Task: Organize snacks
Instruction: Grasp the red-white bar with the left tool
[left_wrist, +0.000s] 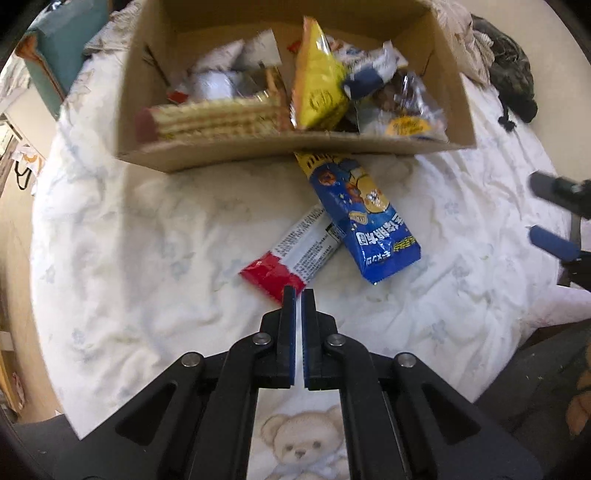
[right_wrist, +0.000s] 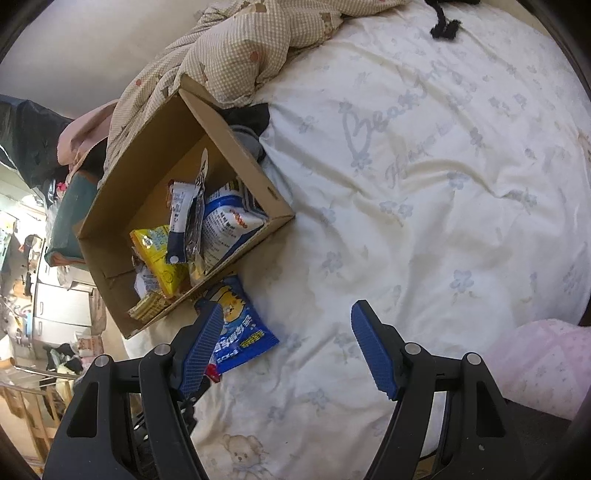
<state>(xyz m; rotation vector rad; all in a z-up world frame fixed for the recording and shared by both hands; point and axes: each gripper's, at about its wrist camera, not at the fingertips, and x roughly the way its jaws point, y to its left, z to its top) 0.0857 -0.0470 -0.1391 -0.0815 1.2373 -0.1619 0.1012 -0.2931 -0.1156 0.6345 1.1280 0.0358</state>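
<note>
Pressed together, the left gripper (left_wrist: 299, 295) has its blue-padded jaws closed at the near corner of the red-and-white foil snack packet (left_wrist: 291, 254); the tips sit right on its red end, and it looks pinched there, though whether the foil is truly caught between the pads is hard to tell. Off to the side, the right gripper (right_wrist: 288, 332) hangs with its jaws spread wide and nothing between them, above the white floral bedsheet (right_wrist: 424, 221). By my judgement the sorting is well along but unfinished: most snacks already sit in the open brown cardboard box (left_wrist: 258, 155), while two still lie on the sheet just outside its near wall. Those are the red-and-white packet and the long blue cartoon-printed snack bag (left_wrist: 362, 221), which lies across the packet's far end and reaches up to the box wall. Inside the box, a long clear-wrapped sleeve of pale wafer biscuits (left_wrist: 218, 118) lies along the near wall, a yellow crinkled snack pouch (left_wrist: 317, 81) stands tilted at the middle, and several white, silver and blue wrappers are heaped around it, too jumbled to count. Remaining, I judge, are these two packets.
</note>
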